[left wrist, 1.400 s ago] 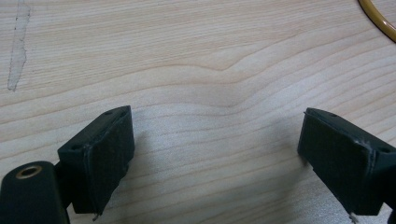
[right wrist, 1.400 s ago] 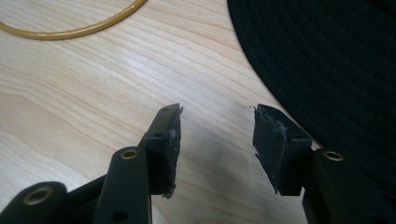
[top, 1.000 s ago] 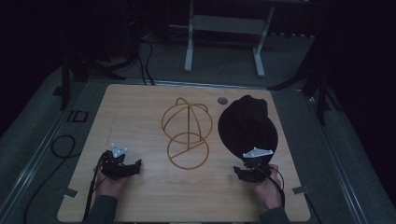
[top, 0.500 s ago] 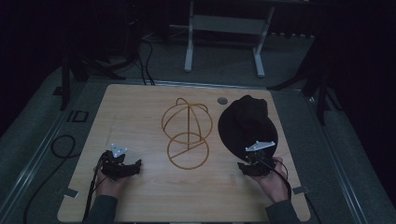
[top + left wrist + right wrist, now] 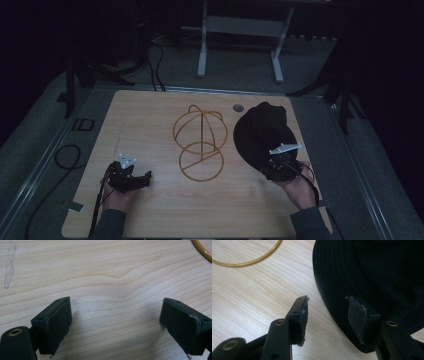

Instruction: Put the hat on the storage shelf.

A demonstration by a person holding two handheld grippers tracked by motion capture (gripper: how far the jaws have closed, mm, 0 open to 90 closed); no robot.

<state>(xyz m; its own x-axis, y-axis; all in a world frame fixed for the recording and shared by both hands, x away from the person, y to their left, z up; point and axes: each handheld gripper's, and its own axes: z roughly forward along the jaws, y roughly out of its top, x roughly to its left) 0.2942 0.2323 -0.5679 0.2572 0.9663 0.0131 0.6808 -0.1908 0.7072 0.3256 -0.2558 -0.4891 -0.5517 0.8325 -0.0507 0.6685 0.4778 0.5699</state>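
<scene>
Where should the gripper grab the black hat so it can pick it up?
Probably by the brim. The black hat lies flat on the table, and its thin stitched brim edge already sits between the right gripper's open jaws. Come in low from the person's side, one jaw under the brim and one over it. The rounded crown looks too wide and soft to pinch.

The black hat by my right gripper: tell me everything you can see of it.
The black hat lies flat on the right side of the wooden table, just right of the golden wire stand and apart from it. It looks like soft dark fabric, with rows of stitching around a wide brim. The right gripper straddles its near brim edge with jaws open, one over wood, one over the brim; the pads do not press on it.
</scene>
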